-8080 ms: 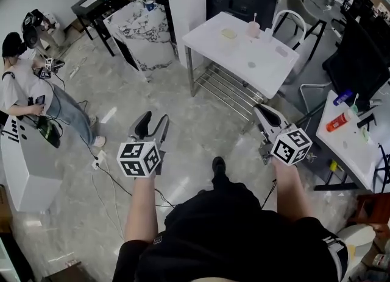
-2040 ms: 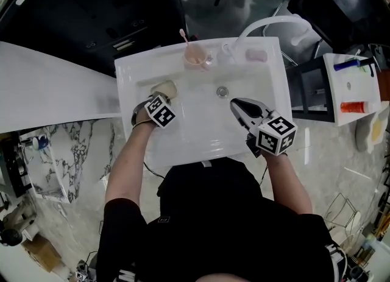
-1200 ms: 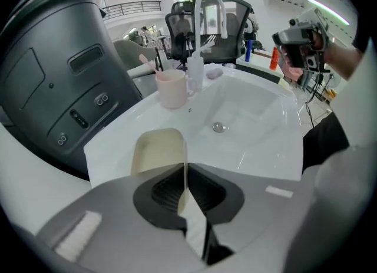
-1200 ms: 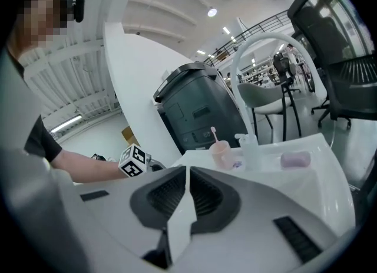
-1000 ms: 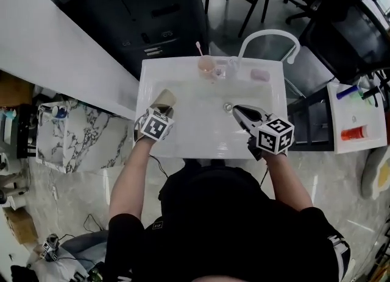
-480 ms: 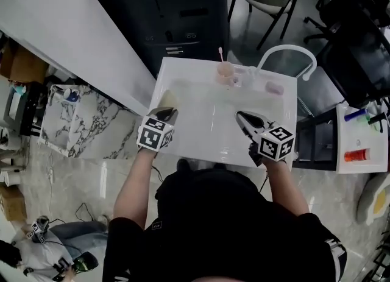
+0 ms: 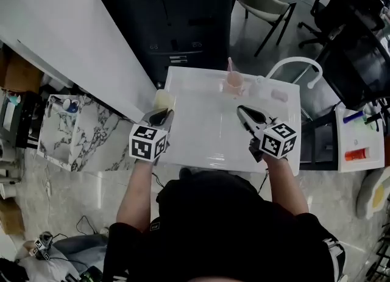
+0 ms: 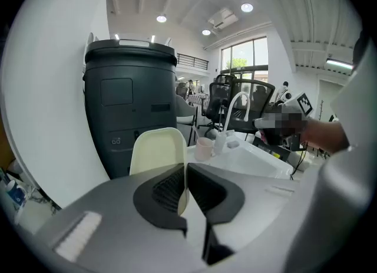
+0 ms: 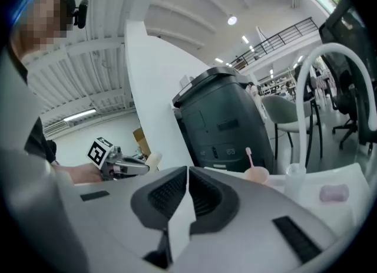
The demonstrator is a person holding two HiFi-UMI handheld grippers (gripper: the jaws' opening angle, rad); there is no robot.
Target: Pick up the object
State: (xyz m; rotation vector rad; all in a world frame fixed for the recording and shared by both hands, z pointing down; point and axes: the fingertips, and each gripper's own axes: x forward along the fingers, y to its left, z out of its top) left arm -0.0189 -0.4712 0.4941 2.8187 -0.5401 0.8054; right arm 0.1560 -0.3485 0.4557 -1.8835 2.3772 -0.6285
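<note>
Pinching a cream cup (image 7: 163, 100) by its thin wall, the left gripper (image 7: 159, 116) is sitting at ctr-left of the head view. Its jaws are closing almost fully, w/ only that wall between the pads.

In the left gripper view the cup (image 8: 158, 151) is standing tall above the left gripper (image 8: 184, 186). Its long axis is running approx. bottom to top of the frame, w/ the rounded end pointing up and leaning a touch left. Which end is the mouth isn't clear. In the head view the cup is sticking out past the jaw tips toward the top of the frame, over the upper-left corner of the white table (image 7: 201, 134). A dark cabinet (image 7: 183, 19) is showing behind it.

Further right, a pink cup (image 7: 234, 81) w/ a toothbrush in it is standing at the table's top edge, well apart from the cream cup.

The right gripper (image 7: 247, 113) is hanging over the table at ctr-right, tips pointing to the upper left of the frame. In the right gripper view its jaws (image 9: 187, 192) are meeting w/ just a thin slit between them and gripping nothing.

A pink soap bar (image 7: 280, 95) is lying near the table's upper-right corner.
</note>
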